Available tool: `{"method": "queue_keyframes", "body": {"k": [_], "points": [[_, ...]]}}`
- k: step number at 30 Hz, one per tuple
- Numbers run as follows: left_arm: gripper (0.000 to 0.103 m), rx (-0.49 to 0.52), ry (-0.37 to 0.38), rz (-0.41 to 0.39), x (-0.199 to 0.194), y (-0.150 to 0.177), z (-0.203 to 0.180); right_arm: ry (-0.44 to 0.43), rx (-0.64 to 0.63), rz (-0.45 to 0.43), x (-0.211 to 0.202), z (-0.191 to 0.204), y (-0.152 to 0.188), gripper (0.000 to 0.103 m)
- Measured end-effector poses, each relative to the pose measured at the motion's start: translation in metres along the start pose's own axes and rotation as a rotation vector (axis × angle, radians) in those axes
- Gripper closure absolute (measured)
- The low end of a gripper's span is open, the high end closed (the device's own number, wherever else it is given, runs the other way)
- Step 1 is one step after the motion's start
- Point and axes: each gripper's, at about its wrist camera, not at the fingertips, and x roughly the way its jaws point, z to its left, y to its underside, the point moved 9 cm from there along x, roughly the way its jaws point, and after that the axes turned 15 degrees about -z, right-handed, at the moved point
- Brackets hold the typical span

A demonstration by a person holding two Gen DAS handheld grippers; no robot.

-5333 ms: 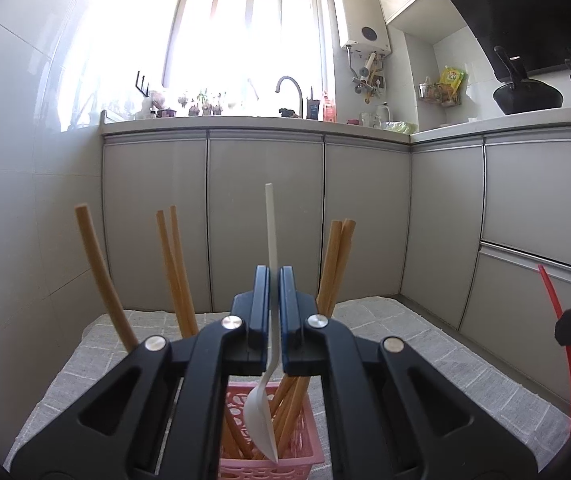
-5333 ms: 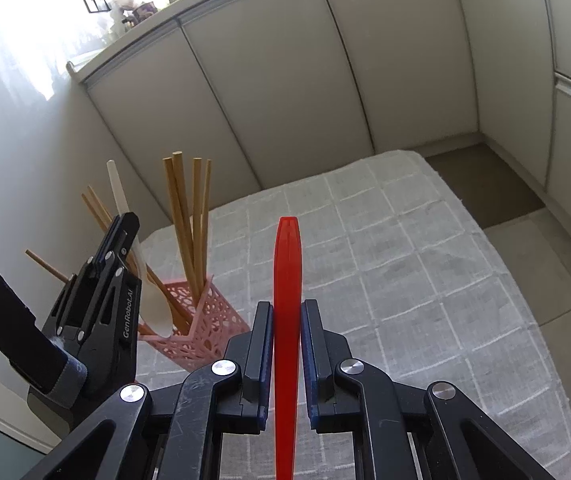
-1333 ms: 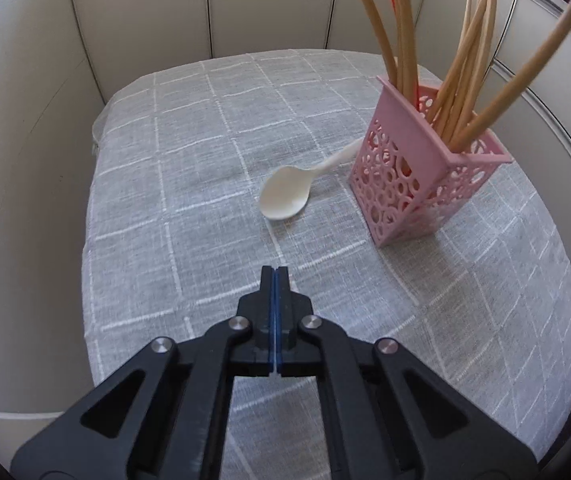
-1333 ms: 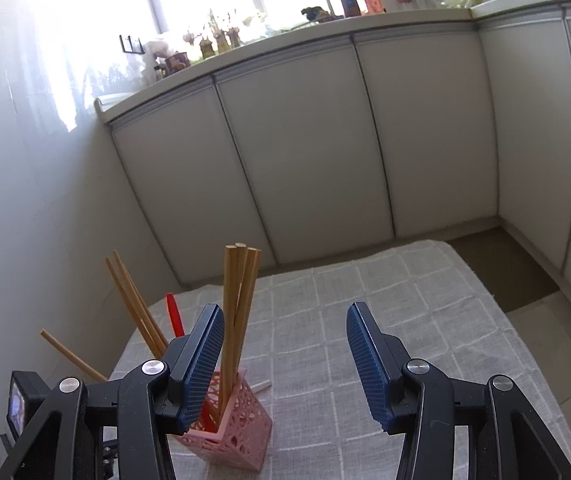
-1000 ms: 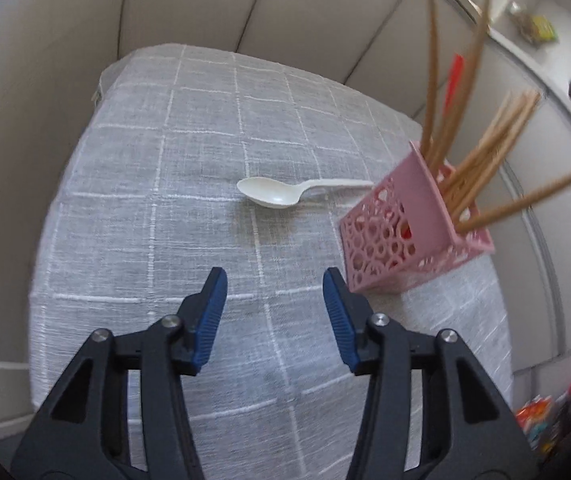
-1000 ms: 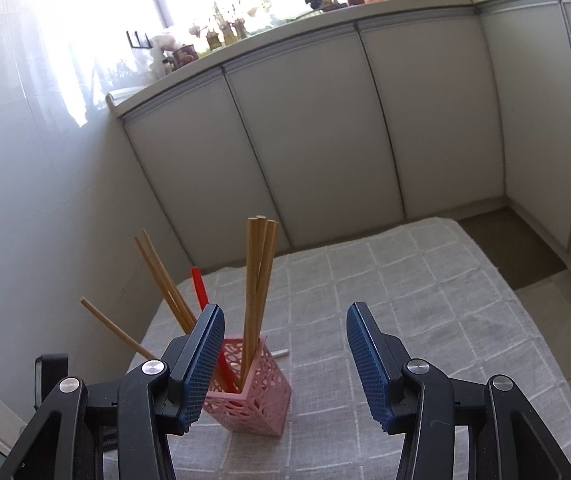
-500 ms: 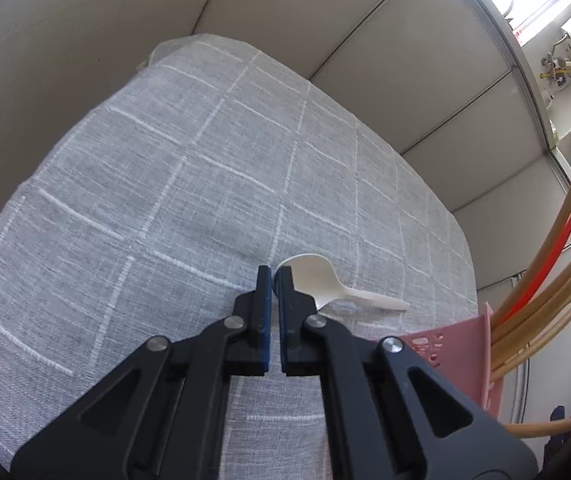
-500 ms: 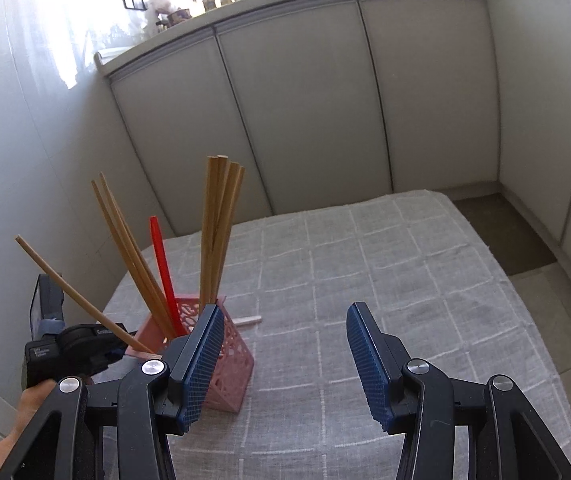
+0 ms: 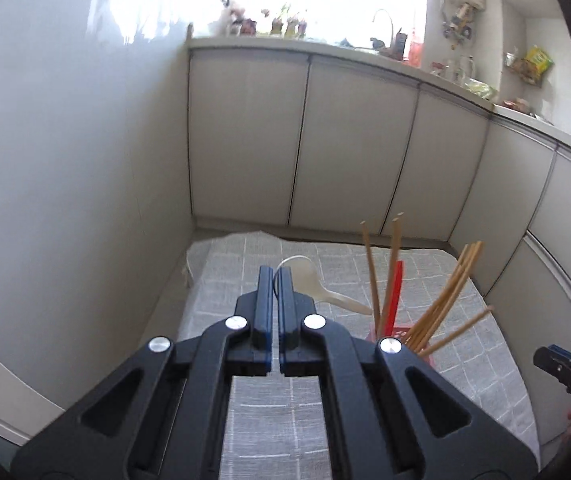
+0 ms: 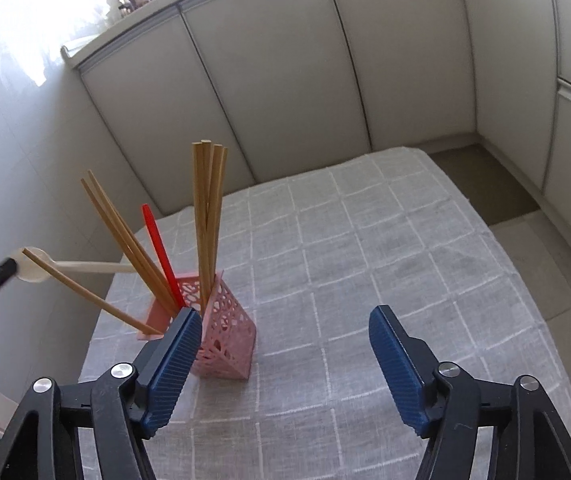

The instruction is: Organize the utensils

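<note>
My left gripper [image 9: 274,276] is shut on the bowl edge of a white plastic spoon [image 9: 312,285] and holds it in the air, handle pointing right toward the holder. The spoon also shows in the right wrist view [image 10: 81,267], held level at the far left by the left gripper [image 10: 5,270]. A pink perforated utensil holder [image 10: 221,328] stands on the cloth with several wooden chopsticks [image 10: 205,216] and a red utensil [image 10: 161,252] in it. It also shows in the left wrist view [image 9: 401,334]. My right gripper [image 10: 281,344] is open and empty, just right of the holder.
A grey checked cloth [image 10: 365,280] covers the low table. Grey cabinet doors [image 10: 277,72] stand behind and to the right, a tiled wall on the left. The floor [image 10: 501,184] shows past the table's far right corner.
My left gripper closed on the spoon's bowl on the cloth and lifted it up; the view now tilts toward the cabinets. My right gripper stayed open and drew nearer the holder.
</note>
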Motion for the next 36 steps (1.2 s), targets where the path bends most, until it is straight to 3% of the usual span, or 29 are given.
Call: {"method": "queue_keyframes", "body": {"k": [6,11,16,27,36], "points": [[0.101,0.191,0.042,-0.099,-0.051,-0.075,-0.026,0.037,0.074,0.039,-0.02,-0.014,0.004,0.021],[0.101,0.362,0.107,-0.05,-0.061,-0.1,-0.062,0.054,0.096,0.041,-0.031,-0.024,0.002,0.02],[0.101,0.549,0.092,0.045,-0.041,-0.077,-0.104,0.051,0.14,0.023,-0.035,-0.036,-0.007,0.02],[0.1,0.697,0.067,0.314,0.009,0.004,-0.154,0.047,0.225,0.031,-0.029,-0.052,-0.011,0.02],[0.1,0.731,0.011,0.33,0.025,0.01,-0.155,0.033,0.233,0.038,-0.026,-0.05,-0.01,0.02]]}}
